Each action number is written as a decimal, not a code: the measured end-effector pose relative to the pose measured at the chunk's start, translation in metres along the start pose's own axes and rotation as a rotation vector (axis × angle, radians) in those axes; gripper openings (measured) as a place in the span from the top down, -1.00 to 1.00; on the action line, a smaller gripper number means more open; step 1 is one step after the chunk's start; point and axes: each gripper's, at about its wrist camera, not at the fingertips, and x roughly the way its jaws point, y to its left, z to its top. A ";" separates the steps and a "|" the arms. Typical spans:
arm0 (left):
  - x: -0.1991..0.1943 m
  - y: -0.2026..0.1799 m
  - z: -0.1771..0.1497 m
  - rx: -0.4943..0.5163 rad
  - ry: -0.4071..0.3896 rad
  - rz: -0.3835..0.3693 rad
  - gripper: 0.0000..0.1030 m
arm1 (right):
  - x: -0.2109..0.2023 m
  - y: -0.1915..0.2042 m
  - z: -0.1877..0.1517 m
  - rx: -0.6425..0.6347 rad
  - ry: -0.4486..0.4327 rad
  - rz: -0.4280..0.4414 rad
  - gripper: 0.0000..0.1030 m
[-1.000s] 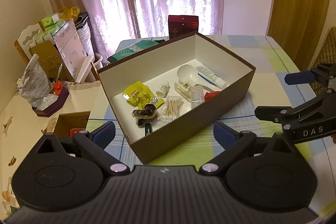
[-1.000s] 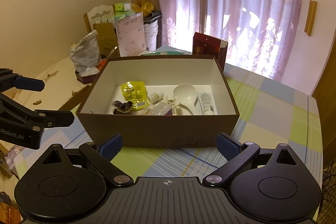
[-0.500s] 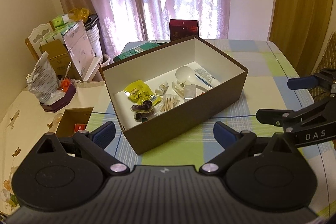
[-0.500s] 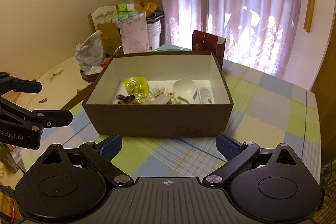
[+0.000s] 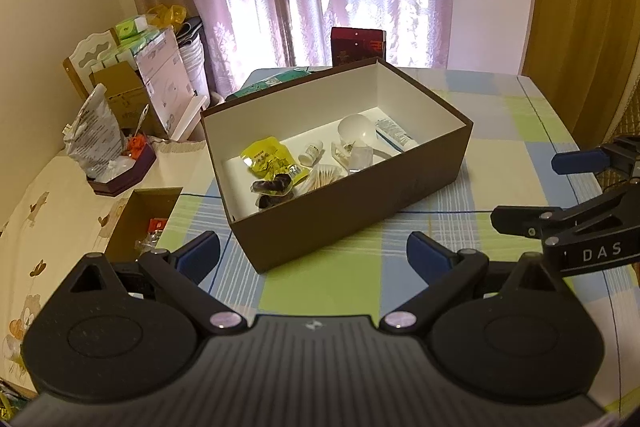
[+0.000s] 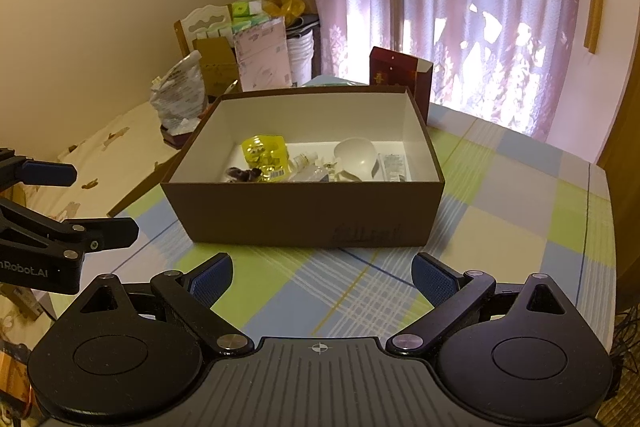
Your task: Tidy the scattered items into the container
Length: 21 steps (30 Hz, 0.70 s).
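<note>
A brown cardboard box (image 5: 352,211) (image 6: 304,215) with a white inside stands on the checked tablecloth. In it lie a yellow packet (image 5: 268,157) (image 6: 265,153), a white spoon (image 5: 354,131) (image 6: 356,157), a tube (image 5: 396,135), a small white bottle (image 5: 312,151), cotton swabs (image 5: 322,177) and a dark wrapped item (image 5: 274,187). My left gripper (image 5: 314,259) hovers open and empty in front of the box. My right gripper (image 6: 322,279) is likewise open and empty, short of the box's near wall. Each gripper shows at the edge of the other's view.
A dark red carton (image 5: 358,45) (image 6: 400,71) stands behind the box, with a green packet (image 5: 272,81) beside it. At the left a cluttered sideboard carries a plastic bag (image 5: 94,135), a small brown tray (image 5: 124,175) and cardboard boxes. Curtains hang behind the table.
Both grippers have drawn back from the box, which looks smaller and farther away now. Both stay open. The items in the box have not moved.
</note>
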 end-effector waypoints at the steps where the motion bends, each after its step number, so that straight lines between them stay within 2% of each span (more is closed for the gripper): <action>1: 0.000 -0.001 -0.001 -0.002 0.002 0.002 -0.91 | 0.000 0.000 -0.001 -0.001 0.001 0.000 -0.96; 12: 0.005 -0.012 -0.007 -0.013 0.029 0.020 -0.91 | 0.008 -0.006 -0.006 0.008 0.033 -0.001 -0.96; 21: 0.017 -0.018 -0.016 0.001 0.069 0.006 -0.91 | 0.018 -0.003 -0.005 0.010 0.064 0.002 -0.96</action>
